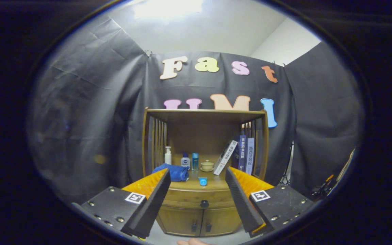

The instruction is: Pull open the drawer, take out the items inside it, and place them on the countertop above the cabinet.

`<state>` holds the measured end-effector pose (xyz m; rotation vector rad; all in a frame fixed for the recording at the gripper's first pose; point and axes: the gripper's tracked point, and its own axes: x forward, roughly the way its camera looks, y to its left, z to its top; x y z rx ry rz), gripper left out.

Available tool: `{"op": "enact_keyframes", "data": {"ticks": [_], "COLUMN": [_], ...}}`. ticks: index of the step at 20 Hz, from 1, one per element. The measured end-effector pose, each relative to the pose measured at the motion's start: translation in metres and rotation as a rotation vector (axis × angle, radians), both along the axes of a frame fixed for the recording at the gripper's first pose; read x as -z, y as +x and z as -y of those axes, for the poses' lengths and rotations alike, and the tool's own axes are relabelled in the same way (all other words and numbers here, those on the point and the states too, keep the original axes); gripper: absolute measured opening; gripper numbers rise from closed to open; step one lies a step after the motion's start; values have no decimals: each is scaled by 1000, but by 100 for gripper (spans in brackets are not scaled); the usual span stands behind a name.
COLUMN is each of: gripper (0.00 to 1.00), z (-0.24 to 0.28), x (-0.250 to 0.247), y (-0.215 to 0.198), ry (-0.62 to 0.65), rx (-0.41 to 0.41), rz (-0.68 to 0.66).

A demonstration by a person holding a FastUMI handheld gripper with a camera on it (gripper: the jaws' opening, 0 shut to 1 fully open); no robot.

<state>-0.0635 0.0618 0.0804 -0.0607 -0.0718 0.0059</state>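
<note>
A small wooden cabinet (202, 207) stands ahead of me against the booth wall. Its drawer (196, 197) is closed, with a dark round knob (204, 203) at its middle, seen between my fingers and well beyond them. Above the drawer is the countertop (213, 185), under a wooden shelf frame. My gripper (197, 175) is open, with nothing between its fingers, and is some way back from the cabinet front.
On the countertop lie a blue cloth (174, 172), a small blue cap-like item (202, 181), a white pump bottle (167, 156), two small bottles (190, 161), a little lidded pot (207, 165) and several books (242, 154). Two lower doors (201, 223) sit under the drawer.
</note>
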Motion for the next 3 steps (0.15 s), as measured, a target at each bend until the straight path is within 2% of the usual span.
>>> {"op": "enact_keyframes", "data": {"ticks": [3], "gripper": [97], "z": [-3], "x": [7], "y": [1], "ry": [8], "rx": [-16], "rz": [-17]}}
